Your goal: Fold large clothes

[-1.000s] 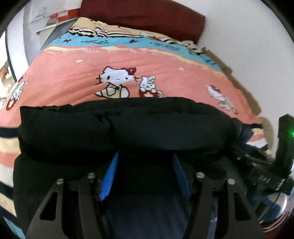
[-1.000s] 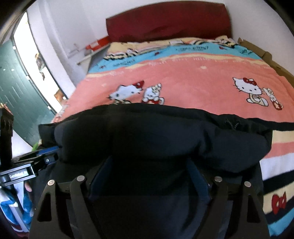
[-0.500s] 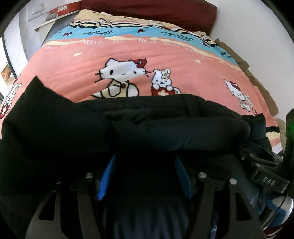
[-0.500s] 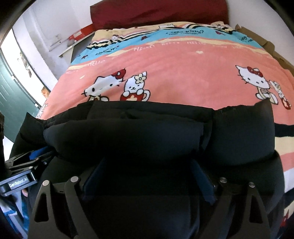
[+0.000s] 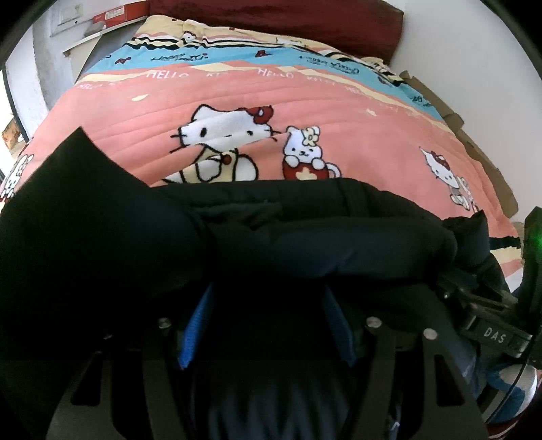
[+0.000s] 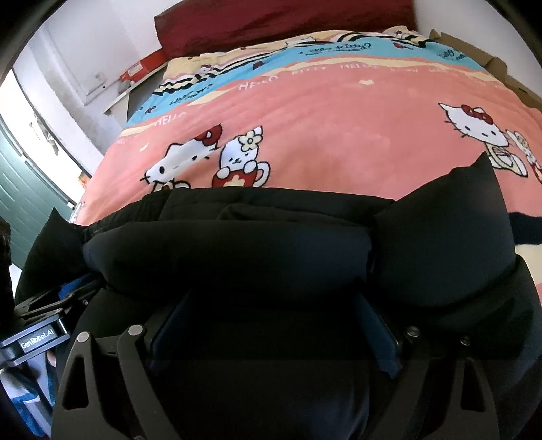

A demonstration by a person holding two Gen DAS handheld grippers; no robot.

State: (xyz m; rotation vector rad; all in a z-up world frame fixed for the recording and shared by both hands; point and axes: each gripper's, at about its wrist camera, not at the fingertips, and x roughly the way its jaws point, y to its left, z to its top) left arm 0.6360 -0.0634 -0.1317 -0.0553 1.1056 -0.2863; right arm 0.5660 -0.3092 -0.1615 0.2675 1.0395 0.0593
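A black puffy jacket (image 5: 305, 243) lies bunched across the near part of the bed and fills the lower half of both views (image 6: 271, 250). My left gripper (image 5: 267, 304) has a thick fold of it between its blue-padded fingers, tips hidden under the cloth. My right gripper (image 6: 271, 318) likewise holds a fold of the jacket between its dark-blue pads. The two grippers are side by side: the right one shows at the left wrist view's right edge (image 5: 498, 331), the left one at the right wrist view's left edge (image 6: 37, 338).
The bed is covered by a pink, blue and cream cartoon-cat blanket (image 5: 305, 111). A dark red headboard cushion (image 6: 288, 20) stands at the far end. White walls lie on both sides, a green door (image 6: 20, 182) to the left, cardboard (image 5: 474, 135) along the right edge.
Both grippers have moved forward over the bed with the jacket. The jacket's edge has been carried further onto the blanket and a corner now stands up at each side.
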